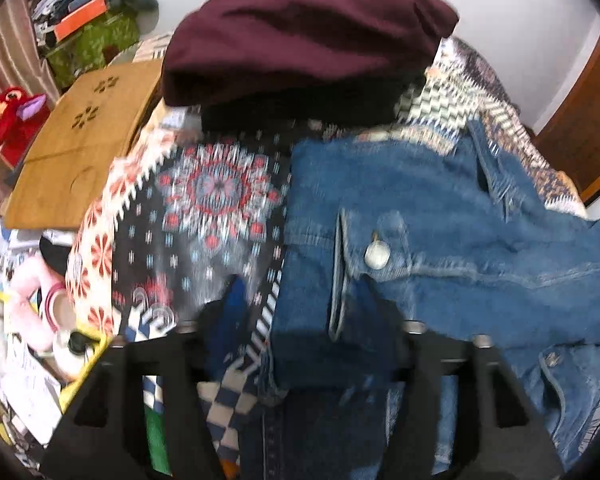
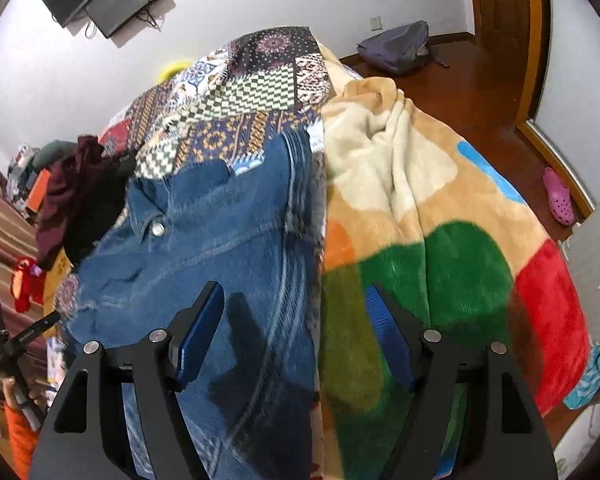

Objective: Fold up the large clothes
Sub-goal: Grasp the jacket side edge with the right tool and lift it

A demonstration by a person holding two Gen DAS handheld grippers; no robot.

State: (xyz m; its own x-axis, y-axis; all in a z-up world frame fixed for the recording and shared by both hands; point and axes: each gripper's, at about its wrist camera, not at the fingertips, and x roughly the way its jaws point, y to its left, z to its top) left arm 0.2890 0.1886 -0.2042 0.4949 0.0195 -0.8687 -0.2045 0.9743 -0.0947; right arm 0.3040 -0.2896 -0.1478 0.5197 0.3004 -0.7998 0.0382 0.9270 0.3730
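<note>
A blue denim jacket (image 1: 440,208) lies spread on the bed, with a metal button (image 1: 377,254) on a folded cuff. My left gripper (image 1: 300,300) hangs low over the jacket's near left edge. Its jaws stand apart around a fold of denim, and the left pad (image 1: 236,304) is clear of the cloth, so it is open. In the right wrist view the jacket (image 2: 204,232) runs up the bed. My right gripper (image 2: 296,292) is open above the line where denim meets a fleece blanket (image 2: 440,220), with nothing between its blue pads.
A folded maroon garment (image 1: 300,40) rests on a black one (image 1: 300,112) at the far end of the patchwork bedspread (image 1: 216,188). A wooden lap desk (image 1: 80,140) and a red plush toy (image 1: 4,120) lie left. A hand in an orange sleeve (image 2: 20,440) shows at lower left.
</note>
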